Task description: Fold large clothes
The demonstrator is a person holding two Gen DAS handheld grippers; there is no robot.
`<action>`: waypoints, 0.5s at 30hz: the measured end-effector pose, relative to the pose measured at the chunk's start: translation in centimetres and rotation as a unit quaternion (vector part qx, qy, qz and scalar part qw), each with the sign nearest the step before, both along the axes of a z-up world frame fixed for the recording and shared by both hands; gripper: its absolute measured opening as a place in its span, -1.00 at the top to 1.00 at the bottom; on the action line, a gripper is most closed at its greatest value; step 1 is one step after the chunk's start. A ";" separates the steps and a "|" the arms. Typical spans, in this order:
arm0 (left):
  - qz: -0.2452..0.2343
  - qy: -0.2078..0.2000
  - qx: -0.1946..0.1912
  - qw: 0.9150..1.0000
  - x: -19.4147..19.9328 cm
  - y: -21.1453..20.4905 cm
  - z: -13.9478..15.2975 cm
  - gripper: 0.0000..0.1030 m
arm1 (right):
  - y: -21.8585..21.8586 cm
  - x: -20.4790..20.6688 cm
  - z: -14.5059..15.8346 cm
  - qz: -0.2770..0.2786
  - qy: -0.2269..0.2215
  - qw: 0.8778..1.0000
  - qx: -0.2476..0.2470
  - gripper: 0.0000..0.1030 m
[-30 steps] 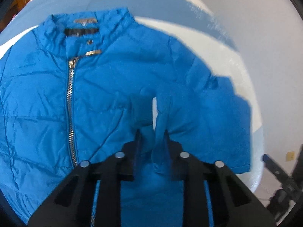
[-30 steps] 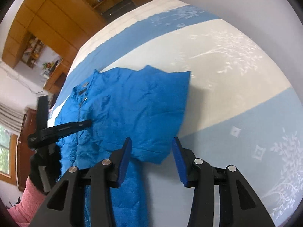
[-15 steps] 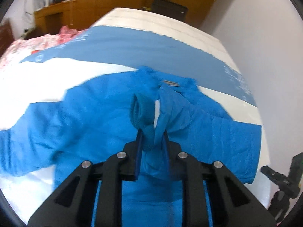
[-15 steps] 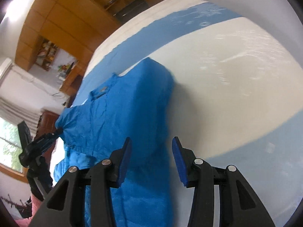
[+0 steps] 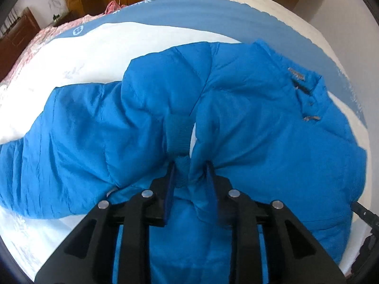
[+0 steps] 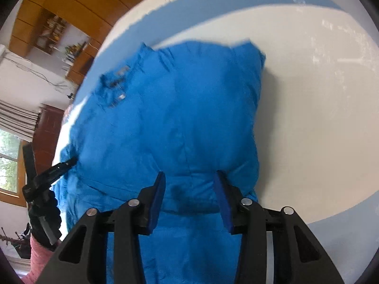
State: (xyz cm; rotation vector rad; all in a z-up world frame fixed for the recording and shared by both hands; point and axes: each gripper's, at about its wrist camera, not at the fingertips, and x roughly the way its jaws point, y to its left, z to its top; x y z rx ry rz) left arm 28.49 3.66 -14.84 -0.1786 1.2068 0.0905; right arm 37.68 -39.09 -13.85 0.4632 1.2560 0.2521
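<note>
A bright blue puffer jacket (image 5: 248, 123) lies on the bed, its collar with metal snaps (image 5: 305, 94) at the right in the left wrist view. My left gripper (image 5: 190, 168) is shut on a bunched sleeve cuff (image 5: 177, 135) of the jacket and holds it over the jacket's body. In the right wrist view the jacket (image 6: 170, 123) fills the middle. My right gripper (image 6: 189, 179) is open, its blue pads on either side of a fold of the jacket without pinching it. The left gripper shows there at the left edge (image 6: 56, 168).
The bed has a white and blue patterned cover (image 6: 319, 94). Pink bedding (image 5: 30, 47) lies at the far left of the bed. Wooden cabinets (image 6: 71, 7) and a dark wooden dresser (image 5: 14, 35) stand beyond the bed. A window (image 6: 9, 163) is at the left.
My left gripper has carried the sleeve cuff across the jacket, so a sleeve now drapes over the body. My right gripper has moved in close over the jacket's edge, still open.
</note>
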 end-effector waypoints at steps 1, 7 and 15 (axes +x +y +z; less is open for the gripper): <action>-0.004 0.000 0.005 1.000 0.1 -0.1 0.0 0.46 | 0.1 -0.1 -0.1 0.001 0.001 1.000 -0.002 0.18; 0.018 -0.041 0.011 0.999 -0.1 0.7 4.6 0.33 | 1.0 -0.1 2.7 0.020 -0.019 0.999 -0.036 0.15; -0.054 -0.062 -0.001 0.997 2.0 -5.5 6.8 0.22 | 3.2 5.0 5.2 0.016 -0.047 0.998 -0.040 0.13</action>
